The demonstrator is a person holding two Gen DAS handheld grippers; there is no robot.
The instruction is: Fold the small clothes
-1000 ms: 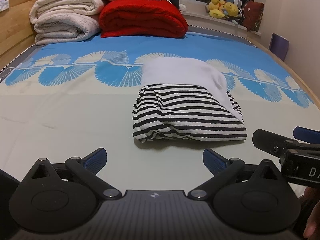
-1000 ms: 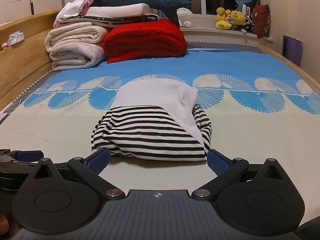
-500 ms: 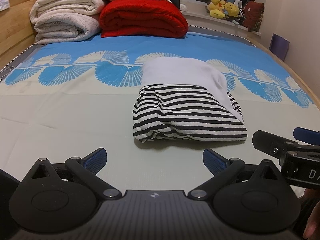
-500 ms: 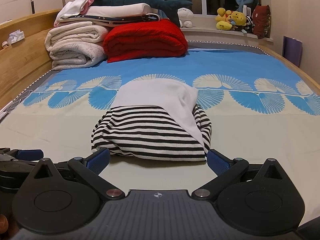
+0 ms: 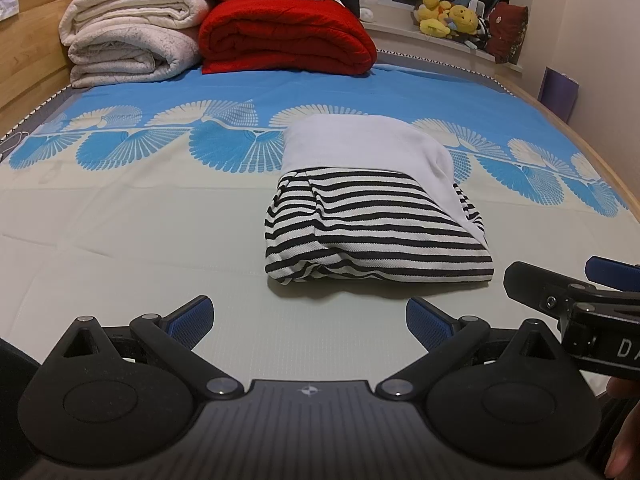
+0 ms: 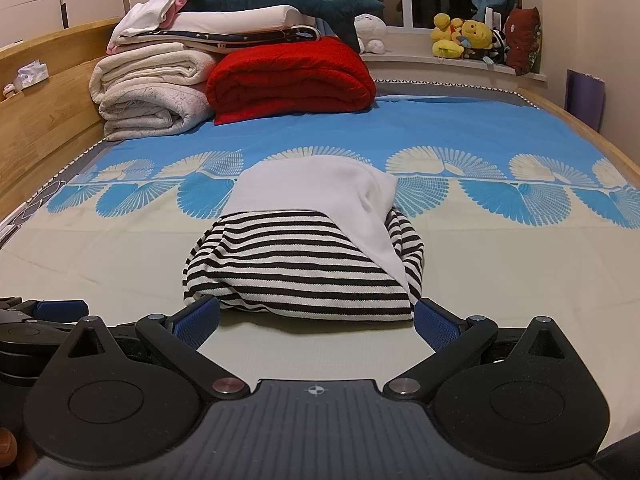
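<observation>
On the bed sheet [image 5: 120, 216], at about one o'clock from the left gripper [image 5: 308, 318], lies the folded striped garment [image 5: 372, 236], its white part [image 5: 360, 148] lapped over the far side. Both left jaws stand spread wide and hold nothing. From the right wrist view, the right gripper [image 6: 316, 316] sits at the garment's near edge at twelve o'clock, jaws spread to either side of it; whether the blue pads [image 6: 434, 322] touch the cloth is hard to tell. Beyond, at eleven o'clock, a red blanket [image 6: 292, 76] and cream blankets [image 6: 148, 96] are stacked.
</observation>
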